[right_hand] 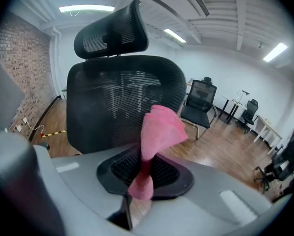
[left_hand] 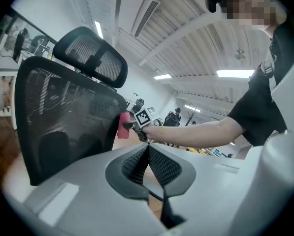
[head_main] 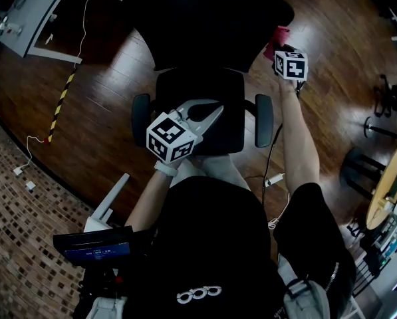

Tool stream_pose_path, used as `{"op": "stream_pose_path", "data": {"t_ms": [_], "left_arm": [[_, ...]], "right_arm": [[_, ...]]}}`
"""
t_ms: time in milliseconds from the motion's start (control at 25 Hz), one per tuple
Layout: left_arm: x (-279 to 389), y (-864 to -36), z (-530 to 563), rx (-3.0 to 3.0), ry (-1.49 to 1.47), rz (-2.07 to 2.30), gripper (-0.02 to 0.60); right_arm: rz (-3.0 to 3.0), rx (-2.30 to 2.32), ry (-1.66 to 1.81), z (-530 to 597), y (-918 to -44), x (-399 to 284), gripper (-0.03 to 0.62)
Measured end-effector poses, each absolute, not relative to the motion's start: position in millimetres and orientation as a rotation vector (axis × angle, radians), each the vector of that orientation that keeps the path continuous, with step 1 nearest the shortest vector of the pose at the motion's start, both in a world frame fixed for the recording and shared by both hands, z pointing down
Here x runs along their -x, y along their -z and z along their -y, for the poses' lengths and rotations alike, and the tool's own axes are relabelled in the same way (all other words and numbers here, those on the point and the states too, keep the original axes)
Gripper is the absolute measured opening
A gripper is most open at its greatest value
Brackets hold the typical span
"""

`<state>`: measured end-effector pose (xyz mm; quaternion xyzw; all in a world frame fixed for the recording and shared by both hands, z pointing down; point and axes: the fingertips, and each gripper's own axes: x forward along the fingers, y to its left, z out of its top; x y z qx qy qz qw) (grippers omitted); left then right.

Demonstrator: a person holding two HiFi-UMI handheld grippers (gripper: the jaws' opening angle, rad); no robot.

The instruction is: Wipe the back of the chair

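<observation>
right tongs clamped on pink cloth, just beside chair back; left tongs closed, empty.

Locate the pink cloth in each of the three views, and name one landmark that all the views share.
Head view: the pink cloth is at upper right, beside the chair back.
Left gripper view: centre left, at the chair back's edge.
Right gripper view: centre, pinched by the right gripper.
Shared landmark: the black mesh chair back.
</observation>
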<state>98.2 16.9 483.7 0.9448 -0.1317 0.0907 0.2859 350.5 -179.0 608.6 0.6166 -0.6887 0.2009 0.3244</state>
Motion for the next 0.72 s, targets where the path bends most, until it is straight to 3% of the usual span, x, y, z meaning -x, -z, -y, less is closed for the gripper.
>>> {"op": "stream_pose_path", "data": {"t_ms": [720], "left_arm": [[46, -485, -4, -2.466, -0.181, 0.561, -0.015]], "right_arm": [[1.975, -1.337, -0.423, 231, -621, -121, 0.048]]}}
